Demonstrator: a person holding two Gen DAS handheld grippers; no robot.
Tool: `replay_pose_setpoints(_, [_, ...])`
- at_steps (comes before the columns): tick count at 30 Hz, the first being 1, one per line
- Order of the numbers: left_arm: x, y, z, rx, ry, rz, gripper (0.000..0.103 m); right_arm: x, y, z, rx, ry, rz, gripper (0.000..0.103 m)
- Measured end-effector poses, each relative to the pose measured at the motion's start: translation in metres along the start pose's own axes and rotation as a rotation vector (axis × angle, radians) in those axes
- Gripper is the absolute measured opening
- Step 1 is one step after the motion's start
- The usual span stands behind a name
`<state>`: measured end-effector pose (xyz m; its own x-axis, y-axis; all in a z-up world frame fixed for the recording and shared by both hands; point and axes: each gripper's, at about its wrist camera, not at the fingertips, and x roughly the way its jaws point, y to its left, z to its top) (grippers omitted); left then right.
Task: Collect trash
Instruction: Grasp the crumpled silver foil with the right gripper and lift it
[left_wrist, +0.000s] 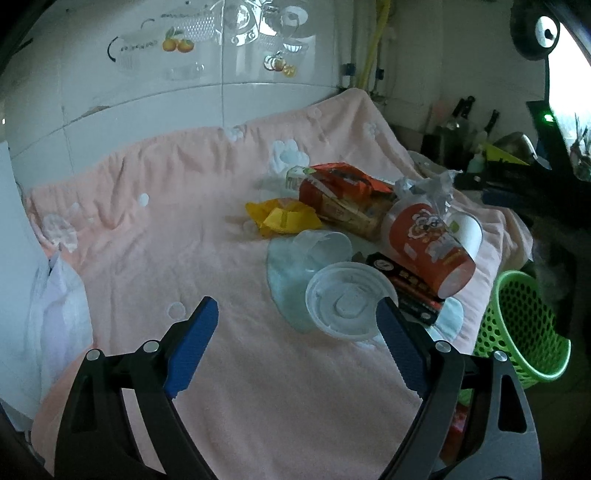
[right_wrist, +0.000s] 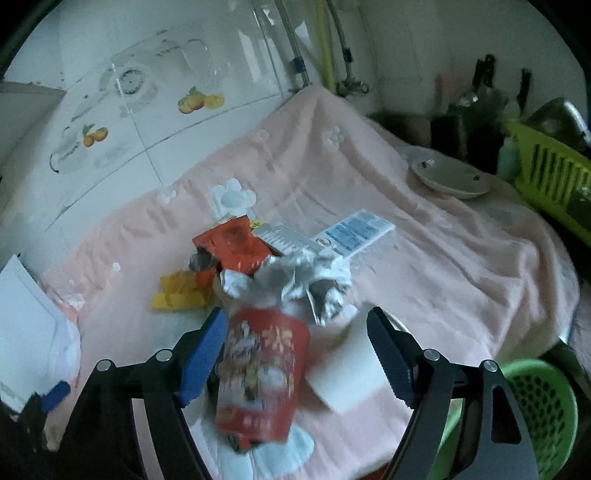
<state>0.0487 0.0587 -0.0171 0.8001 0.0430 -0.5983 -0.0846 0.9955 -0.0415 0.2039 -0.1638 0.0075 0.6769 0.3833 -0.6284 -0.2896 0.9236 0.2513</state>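
Trash lies in a heap on the pink towel (left_wrist: 184, 229). My left gripper (left_wrist: 295, 332) is open over bare towel, and its right finger (left_wrist: 400, 343) is just beside a white plastic lid (left_wrist: 343, 299). Beyond lie a clear cup (left_wrist: 325, 247), a yellow wrapper (left_wrist: 282, 218), an orange snack bag (left_wrist: 340, 188) and a black box (left_wrist: 406, 284). A red paper tub (left_wrist: 428, 247) lies on its side next to a white cup (left_wrist: 467, 229). My right gripper (right_wrist: 295, 350) is open, with the blurred red tub (right_wrist: 262, 373) and the white cup (right_wrist: 347, 369) showing between its fingers, not gripped.
A green mesh basket (left_wrist: 524, 325) (right_wrist: 535, 398) stands below the towel's right edge. Crumpled foil (right_wrist: 295, 277) and a blue-white carton (right_wrist: 354, 232) top the heap. A bowl (right_wrist: 447, 177), a green rack (right_wrist: 550, 173) and knives stand at the far right. White bags (left_wrist: 59, 314) sit at the left.
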Motion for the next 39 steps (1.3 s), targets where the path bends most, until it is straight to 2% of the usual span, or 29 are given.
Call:
replay_pose_setpoints(8, [0.013, -0.004, 0.011, 0.001, 0.019, -0.026, 0.086, 0.056, -0.021, 0.023, 0.077, 0.065, 0.025, 0.076])
replay_pose_setpoints(11, [0.017, -0.008, 0.015, 0.0, 0.026, -0.04, 0.086, 0.07, -0.03, 0.023, 0.121, 0.098, 0.076, 0.075])
replay_pose_setpoints(12, [0.018, -0.01, 0.016, 0.001, 0.027, -0.044, 0.086, 0.072, -0.031, 0.023, 0.12, 0.098, 0.086, 0.07])
replay_pose_setpoints(14, [0.021, -0.014, 0.02, 0.003, 0.03, -0.051, 0.086, 0.073, -0.03, 0.024, 0.107, 0.092, 0.108, 0.054])
replay_pose_setpoints(15, [0.022, -0.017, 0.023, 0.004, 0.031, -0.06, 0.086, 0.073, -0.03, 0.025, 0.107, 0.095, 0.122, 0.051])
replay_pose_setpoints(17, [0.024, -0.024, 0.028, 0.012, 0.031, -0.074, 0.086, 0.071, -0.028, 0.026, 0.101, 0.092, 0.133, 0.034])
replay_pose_setpoints(20, [0.028, -0.037, 0.035, 0.029, 0.032, -0.094, 0.086, 0.065, -0.025, 0.029, 0.081, 0.07, 0.131, 0.022])
replay_pose_setpoints(22, [0.032, -0.047, 0.04, 0.038, 0.041, -0.111, 0.086, 0.058, -0.024, 0.029, 0.067, 0.047, 0.122, 0.019])
replay_pose_setpoints(34, [0.082, -0.103, 0.071, 0.022, 0.164, -0.244, 0.086, 0.024, -0.028, 0.035, 0.027, -0.047, 0.093, 0.016])
replay_pose_setpoints(39, [0.103, -0.119, 0.072, 0.008, 0.21, -0.261, 0.085, 0.022, -0.032, 0.039, 0.02, -0.056, 0.103, 0.016])
